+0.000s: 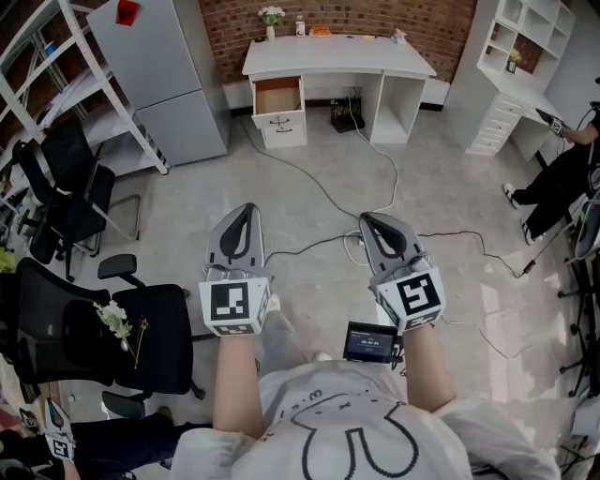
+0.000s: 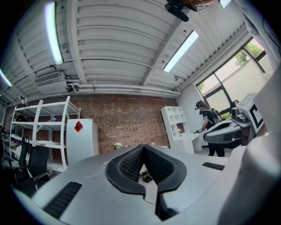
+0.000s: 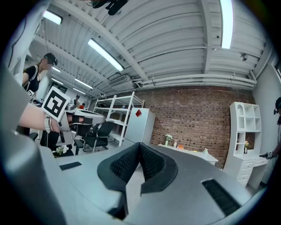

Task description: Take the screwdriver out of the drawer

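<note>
So, tongs: left gripper and right gripper both pinched together, empty.
Drawer: open under desk's left end, well off.
Screwdriver: unseen, presumably in drawer.
Tip: walk up first, spread jaws before reaching in.

Far ahead of the left claw a pale tall cabinet stands by the brick wall, black office chairs sit off to its left, and cables trail over the floor beyond the right claw.

Office-style workspace, white desk against brick wall, black office chairs, metal shelving, cables across floor
</note>
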The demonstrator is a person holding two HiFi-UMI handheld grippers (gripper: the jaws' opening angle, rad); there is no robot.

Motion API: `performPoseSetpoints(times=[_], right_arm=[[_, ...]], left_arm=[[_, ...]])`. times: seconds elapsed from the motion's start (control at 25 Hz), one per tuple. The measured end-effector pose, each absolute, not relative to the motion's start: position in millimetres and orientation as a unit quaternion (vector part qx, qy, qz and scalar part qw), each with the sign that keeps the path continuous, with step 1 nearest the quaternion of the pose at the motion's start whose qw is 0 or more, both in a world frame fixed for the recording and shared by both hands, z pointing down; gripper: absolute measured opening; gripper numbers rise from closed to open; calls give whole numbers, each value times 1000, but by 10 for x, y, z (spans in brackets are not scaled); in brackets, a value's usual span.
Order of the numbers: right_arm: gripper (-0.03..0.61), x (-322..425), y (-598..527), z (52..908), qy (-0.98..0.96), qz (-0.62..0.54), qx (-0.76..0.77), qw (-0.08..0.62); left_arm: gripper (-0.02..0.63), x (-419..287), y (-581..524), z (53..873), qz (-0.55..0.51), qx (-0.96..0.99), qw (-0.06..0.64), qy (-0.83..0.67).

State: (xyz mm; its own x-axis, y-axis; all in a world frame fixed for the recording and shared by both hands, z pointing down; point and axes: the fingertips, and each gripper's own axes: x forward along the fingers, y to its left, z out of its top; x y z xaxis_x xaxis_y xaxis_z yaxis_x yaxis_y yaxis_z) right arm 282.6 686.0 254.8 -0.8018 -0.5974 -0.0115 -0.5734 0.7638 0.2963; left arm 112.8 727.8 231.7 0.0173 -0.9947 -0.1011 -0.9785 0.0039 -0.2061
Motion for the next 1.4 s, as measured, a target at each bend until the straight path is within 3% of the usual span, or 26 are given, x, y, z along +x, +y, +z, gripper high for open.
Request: performPoseSetpoints(times=[0.48, 1.4], right_arm=[[18, 2820, 6317, 2732, -929, -101, 354, 48], [20, 1072, 3886, 2794, -923, -107, 356, 102]], left_arm=[[9, 1065, 6675, 2455, -44, -728, 104, 677], [9, -724, 4083, 2664, -48, -748, 59, 659]])
